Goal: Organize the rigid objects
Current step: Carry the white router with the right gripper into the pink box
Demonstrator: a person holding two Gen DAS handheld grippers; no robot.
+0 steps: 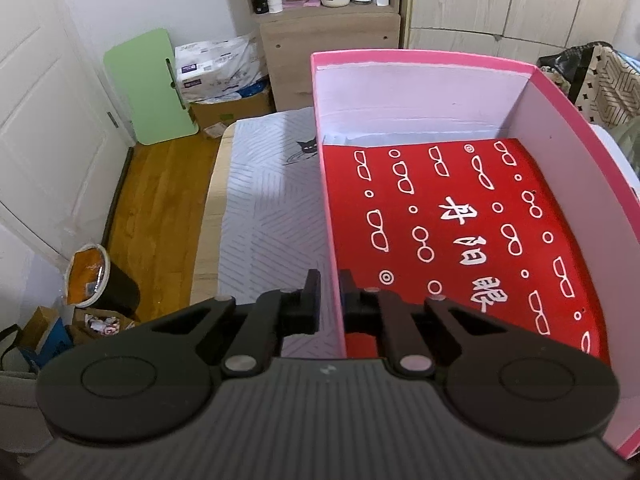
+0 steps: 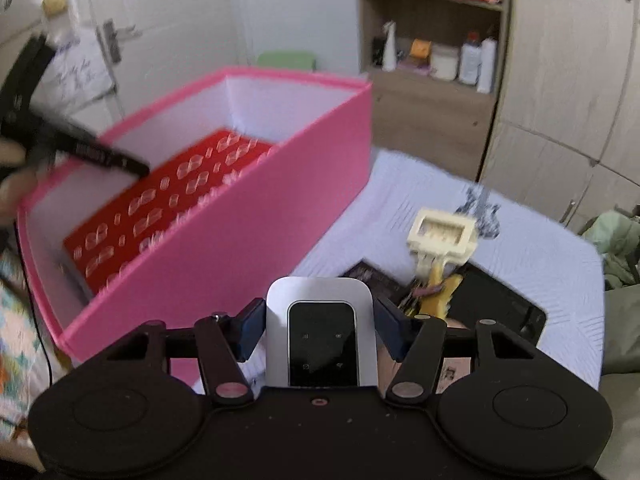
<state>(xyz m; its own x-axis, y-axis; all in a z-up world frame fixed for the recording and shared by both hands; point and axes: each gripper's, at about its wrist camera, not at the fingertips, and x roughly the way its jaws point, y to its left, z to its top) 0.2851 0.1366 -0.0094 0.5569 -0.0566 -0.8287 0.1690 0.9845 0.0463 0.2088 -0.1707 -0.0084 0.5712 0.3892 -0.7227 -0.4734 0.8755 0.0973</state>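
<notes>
With the red case (image 1: pixel 460 232) already lying in the pink box (image 1: pixel 420 70), whose wall the left gripper (image 1: pixel 329 300) pinches, the right gripper (image 2: pixel 320 330) clamps a white device (image 2: pixel 322 340), cream tool (image 2: pixel 442 236) and dark items ahead unsorted.

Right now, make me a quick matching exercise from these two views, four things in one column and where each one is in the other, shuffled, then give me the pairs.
Things:
1. Left hand-held gripper
2. White pocket router with black screen
3. Flat red box printed with white glasses
4. Cream plastic tool

Places:
A. Lying on the bottom of the pink box
B. Out on the pale patterned cloth
C. Clamped on the pink cardboard box wall
D. Gripped in the right hand-held gripper

Pairs: 1-C, 2-D, 3-A, 4-B
</notes>
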